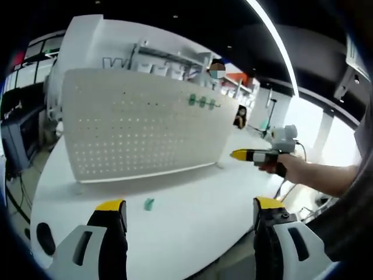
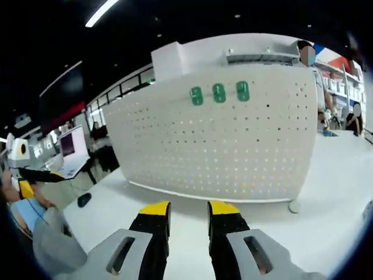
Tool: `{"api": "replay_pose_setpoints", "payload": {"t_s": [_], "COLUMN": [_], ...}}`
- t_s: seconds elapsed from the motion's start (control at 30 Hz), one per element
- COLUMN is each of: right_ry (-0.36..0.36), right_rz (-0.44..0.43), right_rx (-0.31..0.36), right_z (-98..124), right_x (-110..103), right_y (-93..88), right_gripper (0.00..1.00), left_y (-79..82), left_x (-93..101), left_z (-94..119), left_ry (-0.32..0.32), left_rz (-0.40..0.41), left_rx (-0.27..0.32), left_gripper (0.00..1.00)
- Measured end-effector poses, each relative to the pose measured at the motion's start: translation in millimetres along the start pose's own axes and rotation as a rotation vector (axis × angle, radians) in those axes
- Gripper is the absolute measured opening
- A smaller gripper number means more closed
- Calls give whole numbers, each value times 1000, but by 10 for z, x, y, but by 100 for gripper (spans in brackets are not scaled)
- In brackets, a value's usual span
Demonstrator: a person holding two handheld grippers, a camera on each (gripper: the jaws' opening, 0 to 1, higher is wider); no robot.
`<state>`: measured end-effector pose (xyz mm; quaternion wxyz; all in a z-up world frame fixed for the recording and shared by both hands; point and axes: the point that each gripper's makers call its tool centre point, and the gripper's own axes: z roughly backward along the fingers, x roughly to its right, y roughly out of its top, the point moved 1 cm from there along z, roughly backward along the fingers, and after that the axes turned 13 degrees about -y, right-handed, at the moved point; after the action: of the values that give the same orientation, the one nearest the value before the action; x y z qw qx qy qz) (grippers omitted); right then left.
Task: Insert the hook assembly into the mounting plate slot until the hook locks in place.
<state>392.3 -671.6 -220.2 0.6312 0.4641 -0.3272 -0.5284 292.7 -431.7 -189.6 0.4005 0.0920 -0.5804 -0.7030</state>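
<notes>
Green hook (image 1: 149, 203) on white table (image 1: 192, 210); pegboard (image 1: 140, 125) behind

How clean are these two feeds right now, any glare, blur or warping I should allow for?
Left gripper view: a ceiling light strip and the far right background blow out white; the pegboard bows from the fisheye; the small green piece on the table looks soft. Right gripper view: even light, three green hooks sharp enough, board edges curved.

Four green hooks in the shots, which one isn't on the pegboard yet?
The green hook lying on the white table ahead of the left tongs. The other three hang in a row on the pegboard.
</notes>
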Motion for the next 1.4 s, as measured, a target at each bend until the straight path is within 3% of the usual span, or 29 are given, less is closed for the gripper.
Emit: {"api": "replay_pose_setpoints", "payload": {"t_s": [0.27, 0.4, 0.73, 1.0, 1.27, 1.4], "right_ry": [43, 116, 248, 329, 401, 445], "right_rz": [41, 96, 149, 144, 208, 336], "right_rx": [-37, -88, -182, -239, -272, -270], "right_z": [171, 177, 325, 483, 535, 459], "right_x": [-225, -412, -838, -1104, -1287, -1329], "right_y": [-183, -406, -762, -987, -1103, -1117], "right_gripper": [27, 28, 31, 30, 29, 26], "left_y": [-48, -114, -169, -193, -306, -331], "left_x": [-10, -16, -84, -130, -188, -213], "left_z": [16, 29, 88, 86, 103, 107], "left_ry": [0, 0, 18, 24, 28, 29], "left_rz": [3, 12, 30, 40, 63, 73], "left_rx": [-7, -20, -20, -20, -40, -41], "left_gripper": [91, 91, 92, 93, 93, 93]}}
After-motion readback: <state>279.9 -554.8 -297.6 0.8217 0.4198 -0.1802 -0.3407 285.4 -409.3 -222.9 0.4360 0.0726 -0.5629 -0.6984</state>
